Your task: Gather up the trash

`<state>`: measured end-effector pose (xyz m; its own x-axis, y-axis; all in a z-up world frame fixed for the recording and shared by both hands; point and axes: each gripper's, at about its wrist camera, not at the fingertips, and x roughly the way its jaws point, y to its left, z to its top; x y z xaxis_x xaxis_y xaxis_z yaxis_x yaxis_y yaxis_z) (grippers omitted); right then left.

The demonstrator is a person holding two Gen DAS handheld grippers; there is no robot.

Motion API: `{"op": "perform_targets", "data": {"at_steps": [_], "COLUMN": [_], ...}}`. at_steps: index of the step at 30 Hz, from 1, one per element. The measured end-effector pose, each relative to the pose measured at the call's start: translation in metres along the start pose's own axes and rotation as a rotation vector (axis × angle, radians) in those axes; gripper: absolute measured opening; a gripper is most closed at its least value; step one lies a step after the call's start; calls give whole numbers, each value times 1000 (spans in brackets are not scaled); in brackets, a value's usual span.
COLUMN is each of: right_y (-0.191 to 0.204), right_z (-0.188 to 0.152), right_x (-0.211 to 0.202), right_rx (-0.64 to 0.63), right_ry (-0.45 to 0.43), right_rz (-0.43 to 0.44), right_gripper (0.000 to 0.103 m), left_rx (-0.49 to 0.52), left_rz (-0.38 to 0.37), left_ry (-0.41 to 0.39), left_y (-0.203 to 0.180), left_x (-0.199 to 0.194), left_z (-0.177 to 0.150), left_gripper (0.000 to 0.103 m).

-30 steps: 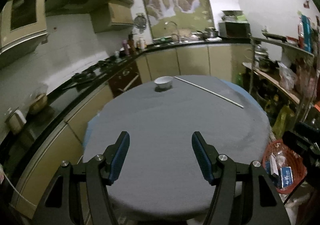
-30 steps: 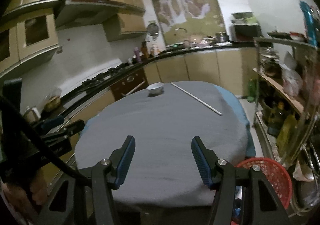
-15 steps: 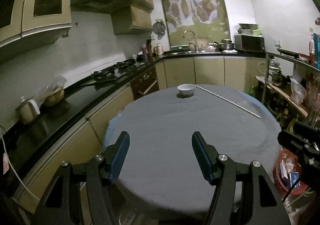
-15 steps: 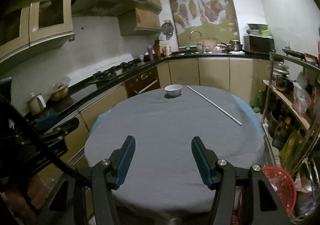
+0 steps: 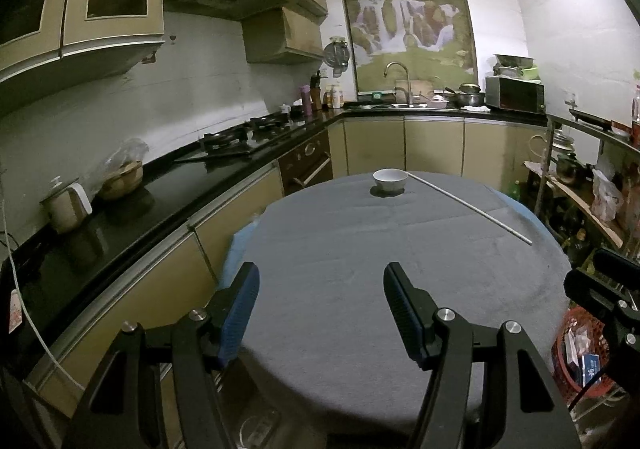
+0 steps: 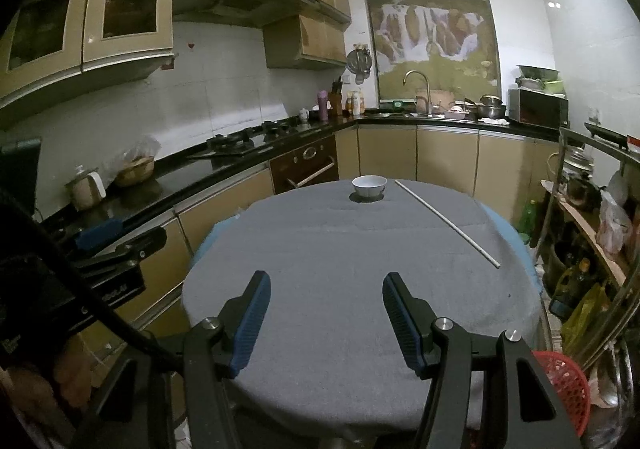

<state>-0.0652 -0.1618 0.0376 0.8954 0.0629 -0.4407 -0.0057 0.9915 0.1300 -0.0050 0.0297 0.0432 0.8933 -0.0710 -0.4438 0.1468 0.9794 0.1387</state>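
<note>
A round table with a grey cloth (image 5: 360,249) (image 6: 352,249) holds a white bowl (image 5: 390,179) (image 6: 369,185) at its far side and a thin white rod (image 5: 468,205) (image 6: 446,223) on the right. A red trash basket (image 5: 580,353) (image 6: 566,381) with packaging stands on the floor at the table's right. My left gripper (image 5: 320,309) is open and empty above the near left edge; it also shows in the right wrist view (image 6: 112,237). My right gripper (image 6: 326,313) is open and empty above the near edge; it also shows in the left wrist view (image 5: 600,289).
A black counter (image 5: 140,201) with a stove, jars and a bagged basket runs along the left. A sink and microwave (image 5: 514,93) stand at the back. A cluttered shelf rack (image 6: 592,217) with bottles and bags stands on the right.
Both grippers have pulled back and risen from the table, so more of the kitchen shows. Both stay open and empty.
</note>
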Motion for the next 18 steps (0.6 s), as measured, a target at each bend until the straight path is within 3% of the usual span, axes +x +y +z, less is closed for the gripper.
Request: {"op": "perform_targets", "data": {"at_steps": [18], "right_y": [6], "right_z": [-3], "right_x": [4], "right_rx": [-8], "right_ry": [3], "right_rz": [4], "right_gripper": [62], "left_rx": [-11], "left_rz": [-3], "left_ry": [1], "left_y": [10], "left_x": [1], "left_z": [-1], "left_gripper": [65]}}
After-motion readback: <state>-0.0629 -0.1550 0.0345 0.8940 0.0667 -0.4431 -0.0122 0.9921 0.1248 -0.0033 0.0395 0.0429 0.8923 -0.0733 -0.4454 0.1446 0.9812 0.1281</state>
